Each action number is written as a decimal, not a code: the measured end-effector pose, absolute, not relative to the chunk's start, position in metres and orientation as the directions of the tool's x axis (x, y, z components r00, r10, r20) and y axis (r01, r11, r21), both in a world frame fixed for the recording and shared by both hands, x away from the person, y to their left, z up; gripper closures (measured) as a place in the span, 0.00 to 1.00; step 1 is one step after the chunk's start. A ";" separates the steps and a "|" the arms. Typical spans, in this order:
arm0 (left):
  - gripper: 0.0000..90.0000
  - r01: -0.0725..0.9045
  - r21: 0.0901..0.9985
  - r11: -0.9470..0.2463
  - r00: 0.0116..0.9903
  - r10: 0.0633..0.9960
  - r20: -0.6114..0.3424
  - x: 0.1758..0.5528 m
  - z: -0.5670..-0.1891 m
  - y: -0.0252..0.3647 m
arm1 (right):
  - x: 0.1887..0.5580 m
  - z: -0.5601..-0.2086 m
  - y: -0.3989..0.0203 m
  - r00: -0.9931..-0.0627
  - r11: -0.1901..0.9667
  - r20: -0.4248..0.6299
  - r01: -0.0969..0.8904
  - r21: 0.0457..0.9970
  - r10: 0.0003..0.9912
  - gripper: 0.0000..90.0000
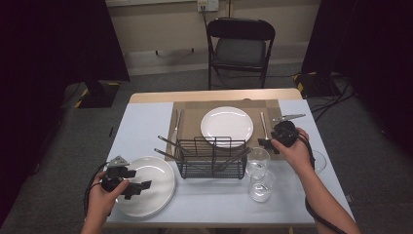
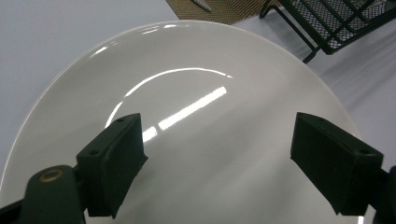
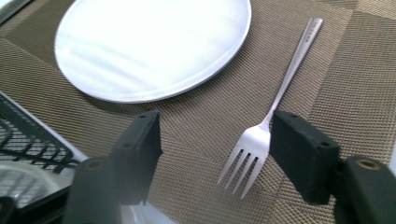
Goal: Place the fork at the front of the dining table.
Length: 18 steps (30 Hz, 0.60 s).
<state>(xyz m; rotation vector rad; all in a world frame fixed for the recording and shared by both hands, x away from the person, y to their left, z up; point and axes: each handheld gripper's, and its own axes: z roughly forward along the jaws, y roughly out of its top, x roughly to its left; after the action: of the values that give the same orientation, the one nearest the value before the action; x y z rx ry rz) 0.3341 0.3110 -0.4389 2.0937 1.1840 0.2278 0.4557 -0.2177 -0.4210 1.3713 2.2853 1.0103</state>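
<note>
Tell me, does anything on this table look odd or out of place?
The fork on the woven placemat lies right of the plate with its tines toward the person, opposite to the usual way. Some cutlery pokes out of the black wire basket at a slant. Nothing looks spilled or broken.

utensils [image 1: 229, 161] inside the wire rack [image 1: 210, 158] too small to identify.

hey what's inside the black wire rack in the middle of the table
The rack holds a few pieces of cutlery, lying slanted with handles sticking out past its sides. Their ends down in the rack are hidden by the mesh, so I cannot tell forks from knives.
</note>
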 end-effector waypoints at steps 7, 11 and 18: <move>0.19 0.679 0.656 -0.329 0.565 0.805 -0.182 0.334 -0.439 0.311 | 0.453 -0.414 -0.220 -0.514 0.312 0.101 0.651 0.692 0.852 0.21; 0.19 0.680 0.657 -0.326 0.564 0.805 -0.185 0.334 -0.439 0.310 | 0.451 -0.409 -0.220 -0.520 0.333 0.084 0.655 0.678 0.850 0.18; 0.19 0.677 0.657 -0.331 0.569 0.802 -0.182 0.334 -0.438 0.310 | 0.447 -0.402 -0.221 -0.525 0.333 0.092 0.656 0.678 0.846 0.18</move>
<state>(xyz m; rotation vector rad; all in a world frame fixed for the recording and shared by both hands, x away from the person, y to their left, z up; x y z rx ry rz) 0.3337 0.3102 -0.4382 2.0954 1.1777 0.2265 0.4466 -0.2207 -0.4019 1.3490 2.3232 0.9823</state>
